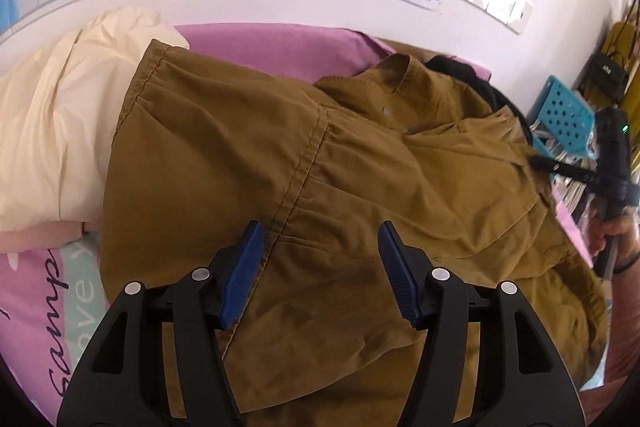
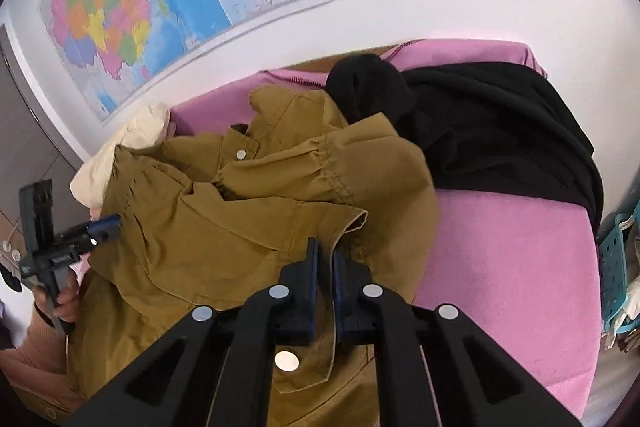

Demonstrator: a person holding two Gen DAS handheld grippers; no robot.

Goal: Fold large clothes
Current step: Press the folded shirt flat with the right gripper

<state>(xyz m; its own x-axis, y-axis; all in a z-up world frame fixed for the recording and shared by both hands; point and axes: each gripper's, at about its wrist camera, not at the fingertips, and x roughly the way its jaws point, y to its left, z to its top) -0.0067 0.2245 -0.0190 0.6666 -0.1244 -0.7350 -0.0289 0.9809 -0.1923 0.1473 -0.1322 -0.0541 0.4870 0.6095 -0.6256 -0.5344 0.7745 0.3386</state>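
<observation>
A large olive-brown jacket point(image 1: 360, 167) lies crumpled across the pink bed cover point(image 1: 280, 43), its collar and snap buttons towards the wall. My left gripper point(image 1: 320, 231) hovers open over the jacket's back, next to a seam, with nothing between its blue pads. In the right wrist view, my right gripper point(image 2: 325, 251) is shut on a fold at the edge of the jacket point(image 2: 240, 219). The right gripper point(image 1: 548, 163) shows at the jacket's right edge in the left wrist view. The left gripper point(image 2: 108, 223) shows at the jacket's left side, held by a hand.
A black garment point(image 2: 500, 131) lies heaped at the far right of the pink cover point(image 2: 500, 267). A cream pillow point(image 1: 60, 127) sits at the left by the wall. A turquoise perforated stool point(image 1: 564, 111) stands beyond the bed's right edge. A map and sockets hang on the wall.
</observation>
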